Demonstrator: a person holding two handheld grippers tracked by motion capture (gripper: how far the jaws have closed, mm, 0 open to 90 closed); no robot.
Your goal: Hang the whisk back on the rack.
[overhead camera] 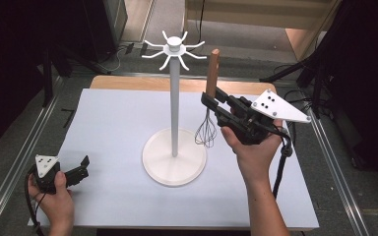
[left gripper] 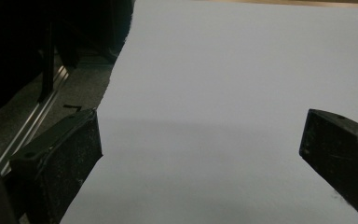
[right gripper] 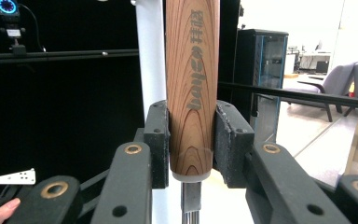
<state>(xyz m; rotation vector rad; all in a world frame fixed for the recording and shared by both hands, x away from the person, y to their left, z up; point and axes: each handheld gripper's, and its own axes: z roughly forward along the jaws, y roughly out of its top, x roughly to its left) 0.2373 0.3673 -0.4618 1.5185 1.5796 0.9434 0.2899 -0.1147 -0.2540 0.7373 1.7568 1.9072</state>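
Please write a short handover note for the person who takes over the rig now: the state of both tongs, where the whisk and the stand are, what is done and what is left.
Right tongs: shut on the wooden handle of the whisk, held upright, wire head down, just right of the white hook stand.
Left tongs: open, holding nothing, low over the white table cover near its front left corner.
Stand: upright at the middle of the table, hooks at its top all bare.
Done: whisk picked up and brought beside the pole.
Left, probably: raise the whisk and hang it on a hook, then let go. I cannot tell whether the handle has a hanging loop.
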